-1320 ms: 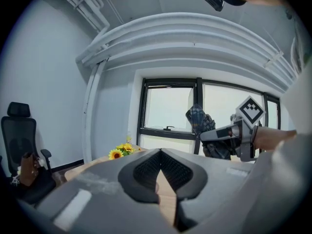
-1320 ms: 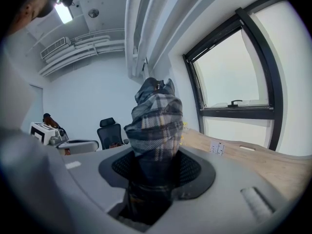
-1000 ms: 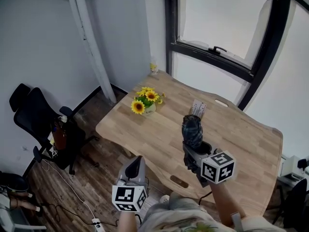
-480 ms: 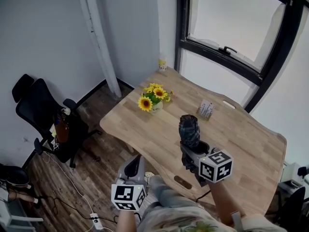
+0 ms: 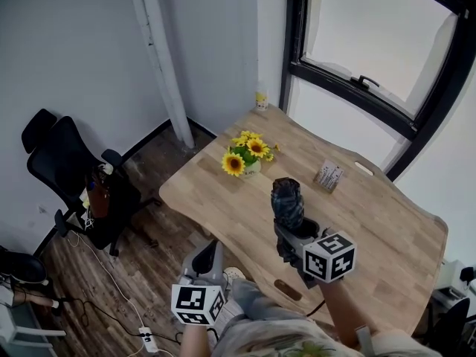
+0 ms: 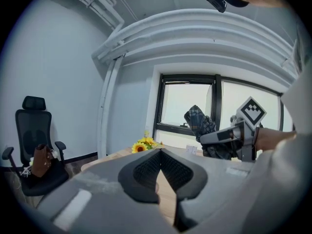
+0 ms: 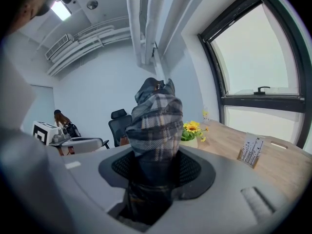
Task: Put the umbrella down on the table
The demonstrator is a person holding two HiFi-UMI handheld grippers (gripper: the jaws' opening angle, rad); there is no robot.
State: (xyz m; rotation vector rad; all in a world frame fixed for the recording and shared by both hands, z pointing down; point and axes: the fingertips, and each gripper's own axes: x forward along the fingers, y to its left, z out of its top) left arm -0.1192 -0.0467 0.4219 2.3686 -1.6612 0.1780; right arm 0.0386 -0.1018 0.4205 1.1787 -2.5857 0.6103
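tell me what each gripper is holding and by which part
The right gripper clamps the folded dark plaid fabric umbrella near one end, and the rest sticks out past the jaws. The left gripper holds nothing, and its jaws are shut.

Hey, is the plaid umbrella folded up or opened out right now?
Folded. The umbrella is a tight plaid bundle sticking up from the right claw, with no canopy spread.

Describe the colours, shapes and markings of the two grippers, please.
The left gripper and the right gripper both have smooth grey plastic bodies with black, mesh-textured pads. Each carries a white cube printed with black square markers.
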